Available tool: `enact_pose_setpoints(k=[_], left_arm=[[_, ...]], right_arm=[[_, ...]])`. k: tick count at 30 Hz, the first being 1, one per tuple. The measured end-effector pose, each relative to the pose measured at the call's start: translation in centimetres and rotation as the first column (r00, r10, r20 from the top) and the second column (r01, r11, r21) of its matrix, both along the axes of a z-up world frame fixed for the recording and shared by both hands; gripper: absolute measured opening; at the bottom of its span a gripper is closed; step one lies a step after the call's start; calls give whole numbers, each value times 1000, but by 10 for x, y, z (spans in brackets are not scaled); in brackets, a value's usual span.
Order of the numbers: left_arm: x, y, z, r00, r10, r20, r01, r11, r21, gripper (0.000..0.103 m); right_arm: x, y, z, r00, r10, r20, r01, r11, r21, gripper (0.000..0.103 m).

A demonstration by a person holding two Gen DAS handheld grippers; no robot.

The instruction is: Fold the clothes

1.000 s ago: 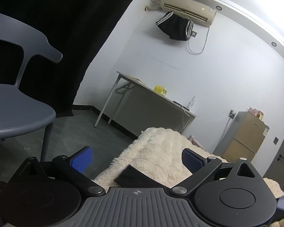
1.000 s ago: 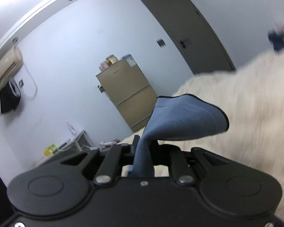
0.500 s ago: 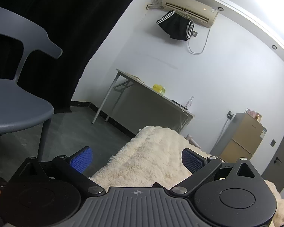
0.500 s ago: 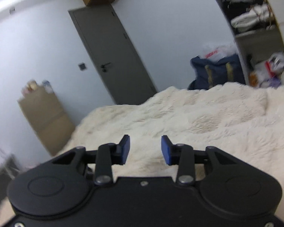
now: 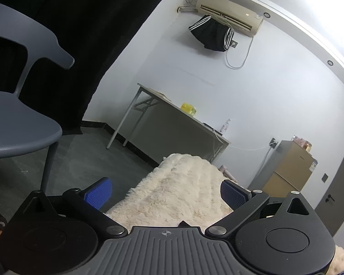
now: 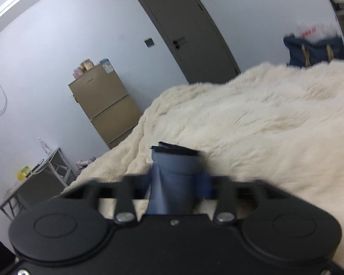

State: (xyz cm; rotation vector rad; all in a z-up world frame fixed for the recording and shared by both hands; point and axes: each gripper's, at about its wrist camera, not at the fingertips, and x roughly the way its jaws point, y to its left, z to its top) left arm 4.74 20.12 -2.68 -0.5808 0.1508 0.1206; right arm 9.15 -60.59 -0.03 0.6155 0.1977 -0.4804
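A blue-grey garment (image 6: 174, 176) with a dark edge sits between the blurred fingers of my right gripper (image 6: 176, 183), above the cream fluffy blanket (image 6: 263, 123); the jaws look closed in on the cloth. My left gripper (image 5: 164, 191) is open and empty, blue pads wide apart, over the end of the same blanket (image 5: 181, 188). A small dark tip of cloth (image 5: 183, 224) shows just above the left gripper's body.
A grey chair (image 5: 18, 135) stands at the left beside a black curtain. A folding table (image 5: 178, 123) and a tan fridge (image 5: 291, 167) stand along the far wall. A grey door (image 6: 183, 27) and a navy bag (image 6: 314, 50) lie beyond the bed.
The right gripper was shut on the garment, showed open and empty half a second ago, and now has the blue cloth between its fingers again. The left gripper stayed open and shifted slightly.
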Motion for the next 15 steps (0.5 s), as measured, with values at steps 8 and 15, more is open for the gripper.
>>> enact_pose_setpoints(k=[8, 15], left_arm=[[7, 0, -3, 998, -51, -24, 50, 999, -20, 100], [4, 12, -5, 1000, -20, -2, 20, 996, -90, 100]], right_arm=[[-10, 139, 90, 988, 85, 130, -41, 950, -309, 7], [23, 344, 136, 933, 342, 112, -233, 811, -537, 7]])
